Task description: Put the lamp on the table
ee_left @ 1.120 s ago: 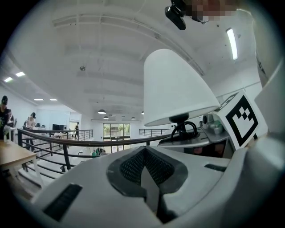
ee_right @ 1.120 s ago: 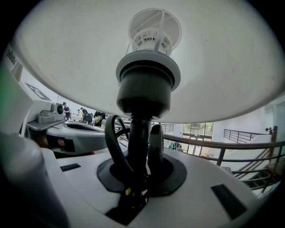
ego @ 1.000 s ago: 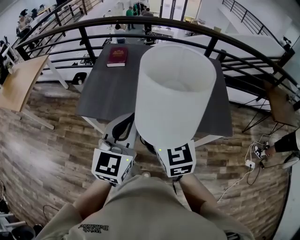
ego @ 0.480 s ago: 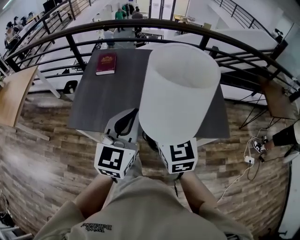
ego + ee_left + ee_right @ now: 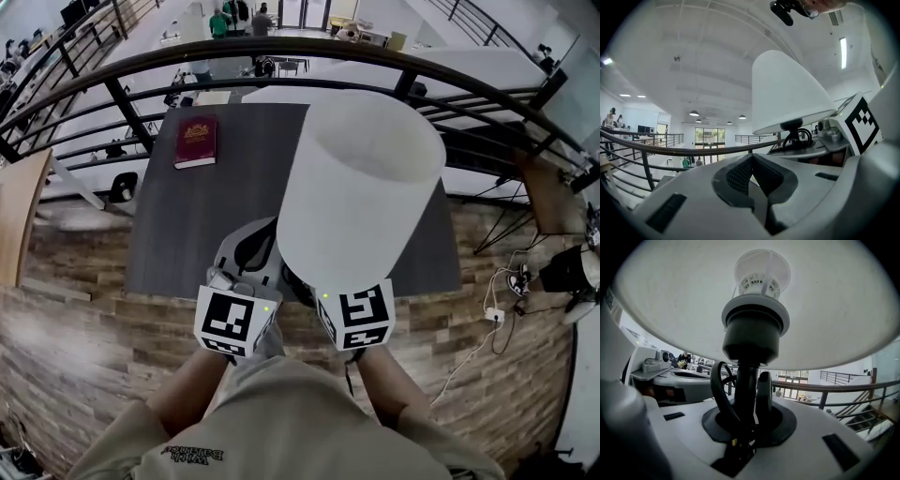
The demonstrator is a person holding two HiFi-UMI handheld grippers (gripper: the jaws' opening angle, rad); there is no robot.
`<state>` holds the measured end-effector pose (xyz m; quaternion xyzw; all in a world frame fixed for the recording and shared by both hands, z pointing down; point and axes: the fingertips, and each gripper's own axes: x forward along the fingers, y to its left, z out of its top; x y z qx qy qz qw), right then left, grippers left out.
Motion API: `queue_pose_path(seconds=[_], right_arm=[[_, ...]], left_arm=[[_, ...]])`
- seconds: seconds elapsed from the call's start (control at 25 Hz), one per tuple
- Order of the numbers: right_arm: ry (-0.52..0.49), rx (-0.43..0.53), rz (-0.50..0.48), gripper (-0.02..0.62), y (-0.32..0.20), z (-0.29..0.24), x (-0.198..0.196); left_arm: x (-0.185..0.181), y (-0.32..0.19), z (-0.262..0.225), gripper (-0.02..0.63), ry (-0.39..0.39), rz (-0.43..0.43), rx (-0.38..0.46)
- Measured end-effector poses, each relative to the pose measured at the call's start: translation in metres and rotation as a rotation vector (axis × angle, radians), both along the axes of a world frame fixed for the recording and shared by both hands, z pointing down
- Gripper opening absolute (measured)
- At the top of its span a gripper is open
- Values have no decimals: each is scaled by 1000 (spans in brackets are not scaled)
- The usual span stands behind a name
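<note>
White-shaded lamp (image 5: 361, 187) hangs mid-frame over the dark table (image 5: 202, 225), near its lower edge, stem pinched by the right gripper (image 5: 749, 416) to keep it upright for the set-down, left gripper (image 5: 752, 173) pressed together, empty.

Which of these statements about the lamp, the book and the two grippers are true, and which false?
The right gripper is shut on the black stem of the white-shaded lamp. True.
The left gripper holds the lamp too. False: its jaws are together on nothing.
A dark red book lies on the dark grey table. True.
The book lies under the lampshade. False: it lies near the table's far left corner, apart from the lamp.
</note>
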<state>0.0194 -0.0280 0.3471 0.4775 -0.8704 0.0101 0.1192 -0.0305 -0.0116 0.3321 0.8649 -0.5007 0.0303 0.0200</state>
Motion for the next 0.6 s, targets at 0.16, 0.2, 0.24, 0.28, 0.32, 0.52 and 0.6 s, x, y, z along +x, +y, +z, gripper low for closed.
queue_pose_path(seconds=[0.16,0.2,0.24,0.28,0.32,0.52,0.6], right_arm=[[-6,-13,9,64,-33,0,-11],[-7,-15,11,64,-40,0,-15],[-7,-17,13,64,-47,0,-19],[-7,-20,15,64,-55,-1,-23],[-7,-23,17,64,-62,-1,-27],[2,-52,32,64,-102,6,-46],[7,-58,42,64,-114,10,-50]], left_arm=[[-10,-33,-6,5,3,15,0],[-13,-41,-6,5,3,17,-1],[-17,-48,-7,5,3,20,-2],[-21,-55,-7,5,3,22,-3],[-25,-62,-7,5,3,23,-5],[-41,-100,2,5,4,41,-26],[-44,-112,5,5,4,52,-31]])
